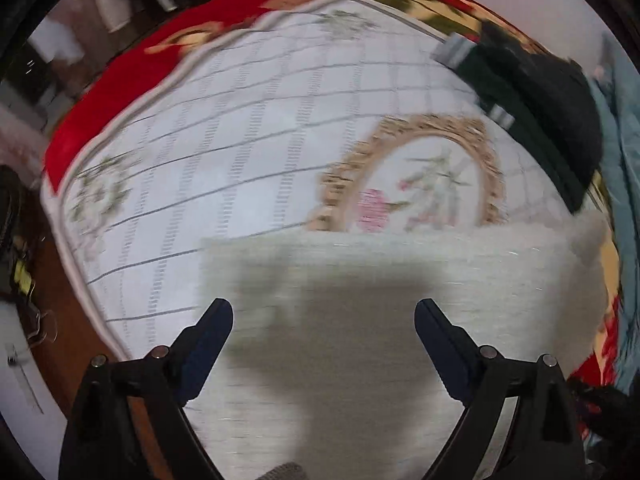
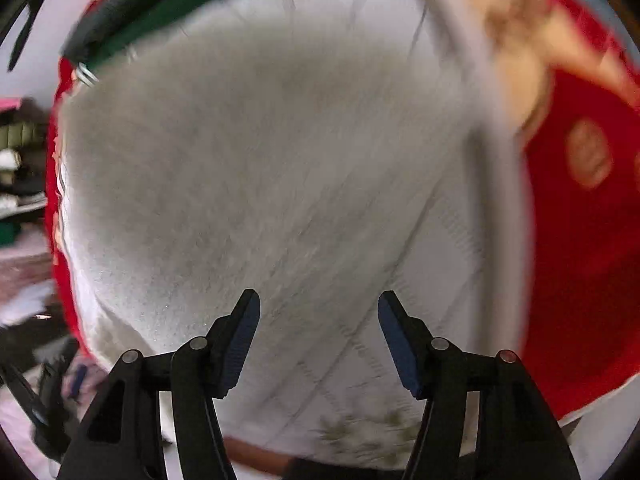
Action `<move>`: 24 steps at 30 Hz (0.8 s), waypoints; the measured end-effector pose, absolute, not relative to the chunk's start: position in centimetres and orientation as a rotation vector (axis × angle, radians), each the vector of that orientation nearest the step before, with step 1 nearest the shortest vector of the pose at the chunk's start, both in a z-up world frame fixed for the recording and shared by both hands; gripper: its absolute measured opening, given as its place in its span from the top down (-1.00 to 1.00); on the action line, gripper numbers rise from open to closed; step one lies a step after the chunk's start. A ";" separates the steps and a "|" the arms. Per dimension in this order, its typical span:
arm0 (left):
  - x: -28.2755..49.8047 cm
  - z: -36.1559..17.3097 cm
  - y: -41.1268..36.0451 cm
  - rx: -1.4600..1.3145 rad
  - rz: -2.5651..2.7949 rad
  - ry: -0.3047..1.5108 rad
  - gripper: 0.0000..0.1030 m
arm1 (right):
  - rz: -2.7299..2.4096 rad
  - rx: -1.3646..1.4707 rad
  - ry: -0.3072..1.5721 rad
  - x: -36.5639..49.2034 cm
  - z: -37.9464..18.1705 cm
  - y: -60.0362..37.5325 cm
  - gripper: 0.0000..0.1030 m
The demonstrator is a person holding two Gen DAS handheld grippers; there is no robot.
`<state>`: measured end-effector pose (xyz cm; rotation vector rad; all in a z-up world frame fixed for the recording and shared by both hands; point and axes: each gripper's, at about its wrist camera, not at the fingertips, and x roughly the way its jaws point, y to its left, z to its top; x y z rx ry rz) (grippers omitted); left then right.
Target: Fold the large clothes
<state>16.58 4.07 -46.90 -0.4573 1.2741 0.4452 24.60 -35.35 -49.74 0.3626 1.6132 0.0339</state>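
Note:
A fluffy white garment [image 1: 400, 280] lies folded flat on a white checked bed mat [image 1: 240, 140] with a floral medallion. My left gripper [image 1: 324, 320] is open and empty, hovering over the garment's near part. In the right wrist view the same white garment [image 2: 240, 160] fills the middle, blurred by motion. My right gripper [image 2: 319, 316] is open and empty above its edge, where it meets the checked mat [image 2: 420, 280].
A pile of dark green and black clothes [image 1: 540, 100] lies at the mat's far right; it also shows in the right wrist view [image 2: 160, 4]. A red floral blanket [image 1: 120, 80] lies under the mat. The bed edge and floor clutter [image 1: 24, 280] are at left.

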 end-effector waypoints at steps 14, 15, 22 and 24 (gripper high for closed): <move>20.9 -55.1 0.1 -0.434 0.418 1.421 -0.81 | 0.338 -0.057 1.709 38.2 -57.5 -18.4 0.06; 20.6 -55.4 0.5 -0.441 0.429 1.424 -0.81 | 0.329 -0.061 1.712 39.1 -58.0 -17.7 0.06; 17.6 -53.3 2.6 -0.555 0.481 1.400 -0.81 | 0.394 -0.009 1.704 39.7 -51.2 -17.8 0.04; 16.1 -52.0 3.1 -0.582 0.515 1.377 -0.81 | 0.485 -0.003 1.633 37.7 -47.8 -17.7 0.04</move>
